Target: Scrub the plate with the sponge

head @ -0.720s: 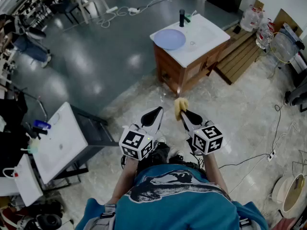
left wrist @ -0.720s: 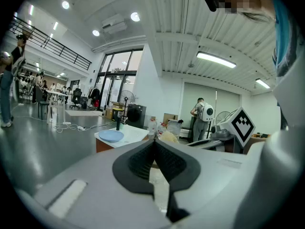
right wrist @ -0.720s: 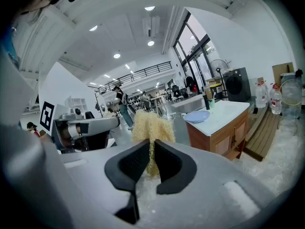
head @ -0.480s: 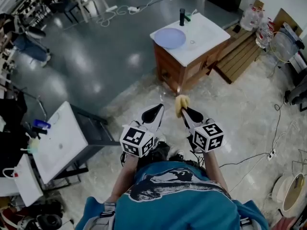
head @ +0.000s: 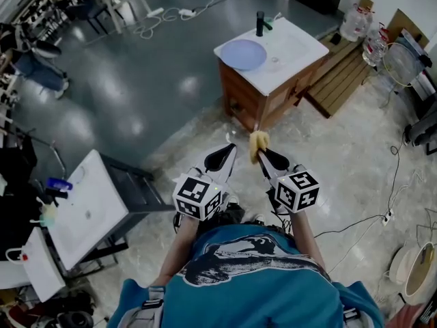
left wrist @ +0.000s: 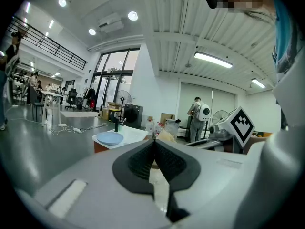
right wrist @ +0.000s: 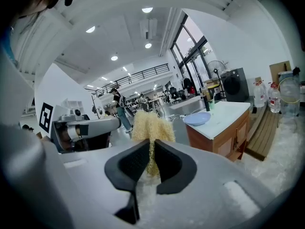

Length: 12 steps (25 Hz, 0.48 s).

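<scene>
A light blue plate (head: 242,54) lies on a white-topped wooden cabinet (head: 293,57) across the floor, far ahead of both grippers; it also shows as the plate (left wrist: 110,138) and the plate (right wrist: 197,118) in the gripper views. My right gripper (head: 261,158) is shut on a yellow sponge (head: 257,143), whose fluffy top (right wrist: 148,126) sticks up above the jaws. My left gripper (head: 218,159) is shut with nothing between its pads (left wrist: 153,159). Both are held side by side in front of the person's chest.
A black faucet (head: 259,24) stands at the cabinet's far edge. A wooden pallet (head: 341,80) lies to its right, with water jugs (head: 355,24) behind. A white table (head: 85,207) with small items stands at the left. Cables trail over the floor on the right.
The view has shifted slightly and both grippers sit a little higher in the frame. The sponge stays clamped in the right gripper.
</scene>
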Motion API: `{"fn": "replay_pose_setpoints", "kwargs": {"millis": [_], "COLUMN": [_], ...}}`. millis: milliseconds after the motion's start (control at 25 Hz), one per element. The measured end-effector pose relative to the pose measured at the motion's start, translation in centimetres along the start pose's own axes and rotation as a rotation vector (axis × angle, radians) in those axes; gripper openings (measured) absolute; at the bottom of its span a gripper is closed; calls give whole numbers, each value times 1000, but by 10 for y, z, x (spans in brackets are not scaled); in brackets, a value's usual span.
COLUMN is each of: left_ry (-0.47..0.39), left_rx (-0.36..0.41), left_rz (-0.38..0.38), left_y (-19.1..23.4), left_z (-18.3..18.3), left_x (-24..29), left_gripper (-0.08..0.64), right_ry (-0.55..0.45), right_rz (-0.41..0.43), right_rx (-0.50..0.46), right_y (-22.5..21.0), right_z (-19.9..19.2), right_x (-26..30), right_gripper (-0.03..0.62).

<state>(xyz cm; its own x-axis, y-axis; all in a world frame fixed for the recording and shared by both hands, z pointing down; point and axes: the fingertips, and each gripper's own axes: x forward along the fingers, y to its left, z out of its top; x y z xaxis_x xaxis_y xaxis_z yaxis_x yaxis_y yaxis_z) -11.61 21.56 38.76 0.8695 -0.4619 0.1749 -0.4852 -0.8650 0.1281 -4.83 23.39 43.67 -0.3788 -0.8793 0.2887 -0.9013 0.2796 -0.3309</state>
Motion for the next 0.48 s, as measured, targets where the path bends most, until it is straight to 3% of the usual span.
{"fn": "replay_pose_setpoints", "kwargs": {"millis": [280, 480], "left_ry": [-3, 35], "left_rx": [-6, 53], "left_rz": [-30, -72], "left_y": [27, 48], "left_z": [4, 4], "left_x": [5, 10], "left_gripper": [14, 14], "right_ry": [-4, -13], "right_rz": [-25, -53], "right_rx": [7, 17], "right_y": [1, 4], "right_z": [6, 12], "right_x": [27, 41], "right_gripper": [32, 32]}}
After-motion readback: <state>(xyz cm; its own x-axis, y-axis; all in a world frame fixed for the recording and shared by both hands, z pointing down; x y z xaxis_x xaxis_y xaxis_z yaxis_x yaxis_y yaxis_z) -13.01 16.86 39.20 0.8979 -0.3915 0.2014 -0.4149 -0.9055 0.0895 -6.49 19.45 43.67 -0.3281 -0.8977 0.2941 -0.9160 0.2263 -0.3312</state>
